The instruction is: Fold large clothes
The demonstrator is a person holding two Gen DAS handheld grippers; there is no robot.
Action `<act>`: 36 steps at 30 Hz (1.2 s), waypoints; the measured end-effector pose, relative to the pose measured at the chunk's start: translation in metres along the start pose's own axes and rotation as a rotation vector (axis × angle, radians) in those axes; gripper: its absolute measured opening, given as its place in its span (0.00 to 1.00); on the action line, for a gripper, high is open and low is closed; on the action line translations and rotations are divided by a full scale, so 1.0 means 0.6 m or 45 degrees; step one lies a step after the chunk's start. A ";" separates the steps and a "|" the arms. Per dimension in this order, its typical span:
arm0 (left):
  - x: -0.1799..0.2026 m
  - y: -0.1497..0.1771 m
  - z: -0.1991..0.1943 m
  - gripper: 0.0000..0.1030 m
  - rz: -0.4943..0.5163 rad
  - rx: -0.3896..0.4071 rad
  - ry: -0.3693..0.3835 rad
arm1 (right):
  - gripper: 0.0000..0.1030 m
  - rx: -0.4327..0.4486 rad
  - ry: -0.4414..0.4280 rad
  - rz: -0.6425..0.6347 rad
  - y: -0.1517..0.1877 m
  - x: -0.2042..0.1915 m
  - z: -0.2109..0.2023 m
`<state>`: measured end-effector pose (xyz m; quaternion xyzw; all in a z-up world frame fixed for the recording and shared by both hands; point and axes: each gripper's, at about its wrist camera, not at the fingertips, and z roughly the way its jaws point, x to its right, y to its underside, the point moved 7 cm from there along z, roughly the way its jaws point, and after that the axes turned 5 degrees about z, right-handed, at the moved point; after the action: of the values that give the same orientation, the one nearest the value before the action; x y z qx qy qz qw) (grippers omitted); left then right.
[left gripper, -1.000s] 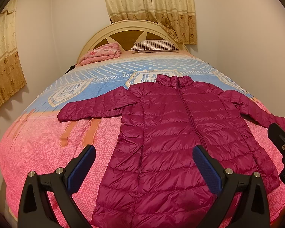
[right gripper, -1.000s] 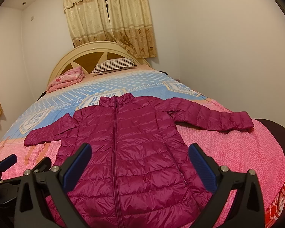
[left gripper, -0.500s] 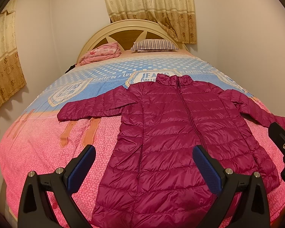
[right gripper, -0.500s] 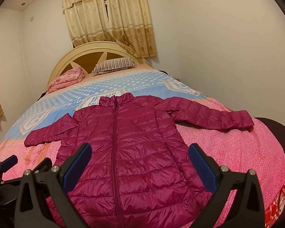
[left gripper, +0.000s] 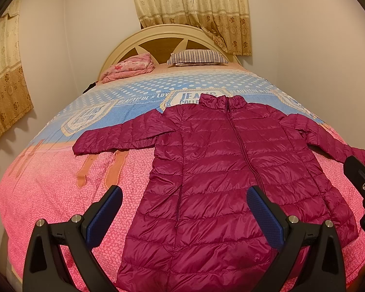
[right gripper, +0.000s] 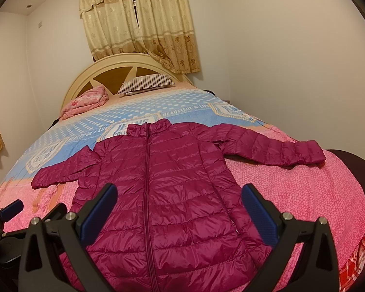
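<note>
A long magenta quilted down jacket lies flat and zipped on the bed, collar toward the headboard, both sleeves spread out. It also shows in the right wrist view. My left gripper is open and empty, held above the jacket's lower left part. My right gripper is open and empty above the jacket's lower middle. The right gripper's body shows at the right edge of the left wrist view; the left gripper shows at the lower left of the right wrist view.
The bed has a pink and blue cover. A striped pillow and a folded pink blanket lie by the cream headboard. Walls stand close on both sides; curtains hang behind.
Both grippers have shifted very slightly; the jacket lies as before and both grippers stay open.
</note>
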<state>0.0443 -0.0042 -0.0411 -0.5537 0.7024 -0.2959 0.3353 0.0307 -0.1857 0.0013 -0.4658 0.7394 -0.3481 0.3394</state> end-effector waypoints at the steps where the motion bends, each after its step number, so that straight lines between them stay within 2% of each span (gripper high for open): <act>1: 0.001 -0.001 0.001 0.99 0.000 0.000 0.000 | 1.00 -0.002 0.000 0.000 0.000 0.000 0.000; 12: 0.006 0.000 0.021 0.99 0.003 -0.028 0.004 | 1.00 -0.020 0.002 0.009 0.009 -0.003 0.014; 20: 0.002 0.007 0.078 0.99 -0.007 -0.072 0.149 | 1.00 -0.136 0.018 0.118 0.023 0.041 0.069; 23: -0.028 -0.006 0.119 0.99 -0.036 -0.088 0.158 | 1.00 -0.162 0.046 0.207 0.015 0.092 0.089; 26: -0.073 -0.025 0.169 0.99 -0.078 -0.102 0.114 | 1.00 -0.138 0.110 0.328 -0.009 0.173 0.102; 27: -0.084 -0.027 0.178 0.99 -0.089 -0.105 0.104 | 0.99 -0.130 0.144 0.414 -0.021 0.224 0.108; 30: -0.125 -0.039 0.233 0.99 -0.134 -0.123 0.074 | 0.87 -0.104 0.239 0.595 -0.043 0.331 0.115; 34: -0.161 -0.041 0.304 0.99 -0.169 -0.152 0.031 | 0.87 -0.071 0.429 0.835 -0.065 0.505 0.135; 36: -0.171 -0.034 0.338 0.99 -0.172 -0.175 0.026 | 0.84 -0.091 0.462 0.891 -0.063 0.545 0.149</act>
<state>0.2349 0.0829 -0.1324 -0.6185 0.6855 -0.2746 0.2687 0.0117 -0.5180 -0.0726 -0.1279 0.9131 -0.2621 0.2850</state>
